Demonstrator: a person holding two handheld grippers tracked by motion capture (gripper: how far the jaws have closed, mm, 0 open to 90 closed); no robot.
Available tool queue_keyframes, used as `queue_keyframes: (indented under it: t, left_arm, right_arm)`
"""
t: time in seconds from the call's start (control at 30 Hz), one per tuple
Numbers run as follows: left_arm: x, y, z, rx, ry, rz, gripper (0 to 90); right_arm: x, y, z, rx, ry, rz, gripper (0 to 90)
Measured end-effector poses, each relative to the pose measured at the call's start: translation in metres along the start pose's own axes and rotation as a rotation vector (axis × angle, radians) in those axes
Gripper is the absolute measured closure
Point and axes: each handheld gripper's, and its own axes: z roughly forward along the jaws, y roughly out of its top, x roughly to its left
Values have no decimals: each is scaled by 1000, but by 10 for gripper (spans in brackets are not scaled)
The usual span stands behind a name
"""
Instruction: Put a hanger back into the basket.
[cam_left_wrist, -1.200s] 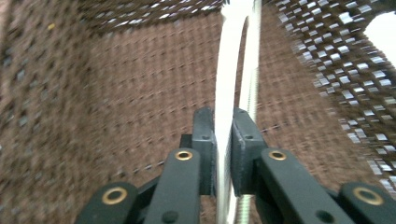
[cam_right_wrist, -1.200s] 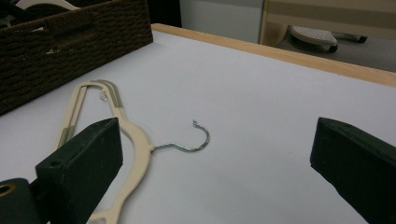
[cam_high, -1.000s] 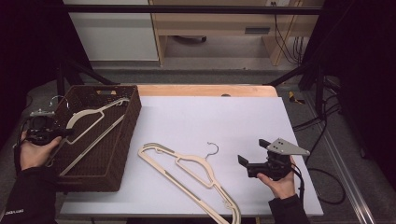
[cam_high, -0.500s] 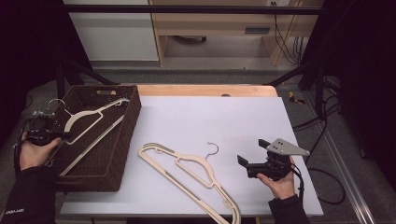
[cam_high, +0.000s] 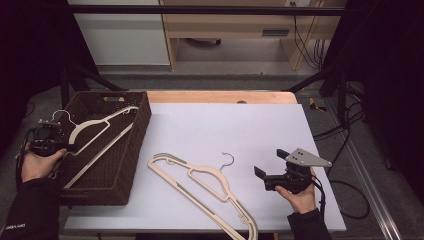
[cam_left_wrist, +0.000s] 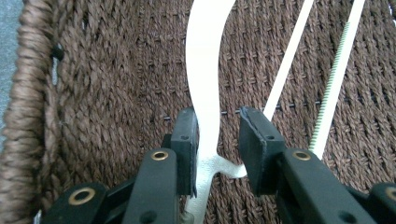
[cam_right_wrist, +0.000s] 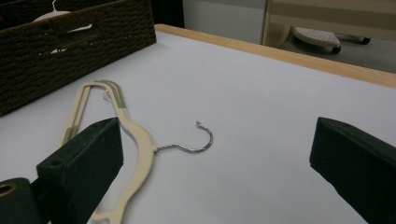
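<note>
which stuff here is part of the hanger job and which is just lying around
In the job:
- left gripper, jaws just opening around the hanger in the basket
- wicker basket
- hangers on the table, waiting
- right gripper, open, idle

Lying about:
- white table board, just the surface
- cables on the floor
- wooden furniture behind the table

Your worktop has a white surface with a wooden strip along its far edge. On it you have 1 brown woven basket at its left end and 1 cream hanger lying flat near the front, just beside the basket.
</note>
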Motion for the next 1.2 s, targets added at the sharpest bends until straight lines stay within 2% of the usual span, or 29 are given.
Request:
queue_keyframes:
  t: [0.2, 0.3, 0.4, 0.5, 0.57, 0.67, 0.8, 0.83, 0.9, 0.97, 1.03, 1.1, 1.2]
  left_arm:
    - [1, 0, 1, 20, -16, -5, 653]
    - [0, 0, -4, -10, -30, -15, 630]
    - [-1, 0, -16, -58, -27, -7, 587]
    - [-4, 1, -33, -133, -33, 5, 527]
    - [-8, 0, -46, -212, -43, 17, 477]
    - [-16, -2, -61, -320, -82, 33, 418]
    - [-32, -4, -76, -401, -144, 75, 313]
    - [-36, -4, -78, -421, -157, 72, 278]
    - [-47, -5, -84, -489, -208, 87, 238]
    - [-58, -7, -88, -542, -239, 102, 206]
    - [-73, -8, -93, -602, -267, 141, 173]
    - [-88, -10, -96, -651, -301, 176, 158]
    - [-109, -13, -101, -697, -345, 211, 132]
  right_arm:
    - [1, 1, -1, -7, -1, 1, 31]
    - [1, 1, -2, -8, -1, 0, 31]
    - [0, 2, -3, -14, -1, 3, 31]
    - [0, 3, -5, -18, 0, -3, 31]
    - [1, 4, -5, -23, -3, 0, 31]
    - [2, 5, -7, -25, 0, -6, 31]
    - [3, 6, -7, -27, 7, -6, 36]
    - [3, 6, -7, -24, 11, -8, 38]
    - [4, 6, -6, -21, 16, -5, 40]
    - [5, 5, -6, -11, 23, -9, 43]
    - [6, 6, -5, -10, 28, -4, 45]
    - [7, 6, -4, -10, 34, -7, 46]
    - [8, 5, -4, -13, 44, -4, 46]
